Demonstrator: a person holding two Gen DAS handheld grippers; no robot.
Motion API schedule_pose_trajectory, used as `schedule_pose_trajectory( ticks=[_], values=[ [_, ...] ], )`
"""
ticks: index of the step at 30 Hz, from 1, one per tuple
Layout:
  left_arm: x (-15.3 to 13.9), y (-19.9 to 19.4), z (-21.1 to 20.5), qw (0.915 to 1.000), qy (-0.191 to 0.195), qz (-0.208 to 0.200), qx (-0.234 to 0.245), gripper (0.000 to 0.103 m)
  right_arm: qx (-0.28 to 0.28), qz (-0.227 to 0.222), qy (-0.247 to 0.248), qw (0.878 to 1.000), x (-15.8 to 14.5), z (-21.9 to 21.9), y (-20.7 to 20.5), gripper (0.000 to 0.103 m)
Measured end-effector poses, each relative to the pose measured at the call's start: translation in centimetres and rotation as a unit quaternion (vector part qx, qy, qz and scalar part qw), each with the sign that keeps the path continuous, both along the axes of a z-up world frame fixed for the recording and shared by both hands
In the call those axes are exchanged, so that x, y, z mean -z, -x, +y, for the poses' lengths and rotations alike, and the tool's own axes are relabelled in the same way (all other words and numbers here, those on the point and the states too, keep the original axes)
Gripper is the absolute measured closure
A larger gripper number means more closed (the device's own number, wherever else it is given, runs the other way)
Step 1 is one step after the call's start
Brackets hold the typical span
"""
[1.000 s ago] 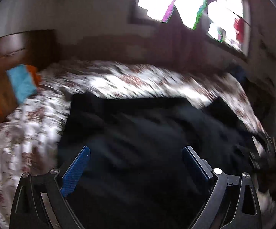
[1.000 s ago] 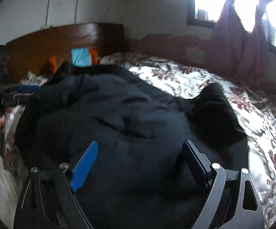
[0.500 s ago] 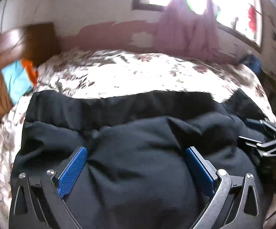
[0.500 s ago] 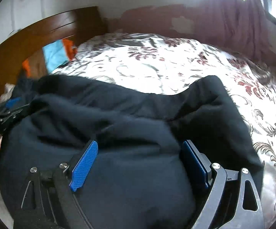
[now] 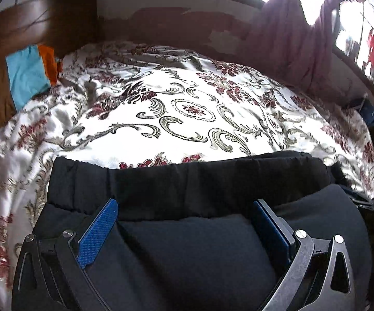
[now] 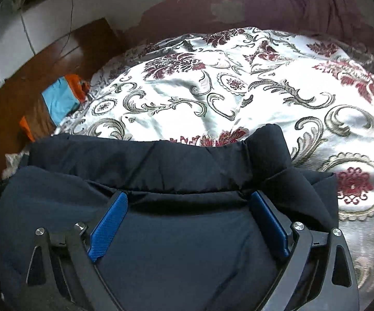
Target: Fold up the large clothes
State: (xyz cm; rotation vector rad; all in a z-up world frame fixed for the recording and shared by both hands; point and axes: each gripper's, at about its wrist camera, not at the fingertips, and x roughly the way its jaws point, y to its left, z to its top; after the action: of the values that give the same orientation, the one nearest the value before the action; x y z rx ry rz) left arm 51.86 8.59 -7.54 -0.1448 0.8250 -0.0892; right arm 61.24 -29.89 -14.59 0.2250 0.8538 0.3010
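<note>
- Left wrist view: a dark garment [image 5: 187, 233] lies on the bed's near side, its long axis running left to right, its gathered waistband-like edge [image 5: 187, 178] facing the far side
- Folded layers are stacked, the upper layer ending short of that edge
- Left gripper [image 5: 184, 223] hangs over the cloth, jaws spread wide, pads [image 5: 97, 233] gripping nothing
- Right wrist view: right gripper [image 6: 189, 215] is opening above the same garment [image 6: 176, 246]; cloth lies between the 2 fingers, unpinched
- Floral bedspread [image 6: 238, 90] stretches beyond; a wooden headboard [image 5: 39, 20] and blue-orange cloth [image 5: 29, 75] sit left
</note>
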Motion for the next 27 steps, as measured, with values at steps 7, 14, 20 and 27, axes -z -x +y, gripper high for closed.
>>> schedule_pose_trajectory(
  ticks=[7, 14, 20, 27],
  values=[
    [0.4, 0.8, 0.1, 0.9997, 0.009, -0.023, -0.002, 0.000, 0.000, -0.015, -0.020, 1.000, 0.1, -0.5, 0.0, 0.009],
    [0.4, 0.9, 0.1, 0.9995, 0.012, -0.028, -0.002, 0.000, 0.000, -0.017, -0.019, 1.000, 0.0, -0.5, 0.0, 0.009],
    [0.3, 1.1, 0.1, 0.9993, 0.012, -0.035, -0.003, 0.000, 0.001, -0.026, -0.017, 1.000, -0.3, -0.5, 0.4, 0.009],
    [0.3, 1.8, 0.3, 0.9984, 0.019, -0.052, -0.002, 0.000, 0.010, -0.050, 0.010, 0.999, -1.1, 0.0, 1.4, 0.008]
  ],
)
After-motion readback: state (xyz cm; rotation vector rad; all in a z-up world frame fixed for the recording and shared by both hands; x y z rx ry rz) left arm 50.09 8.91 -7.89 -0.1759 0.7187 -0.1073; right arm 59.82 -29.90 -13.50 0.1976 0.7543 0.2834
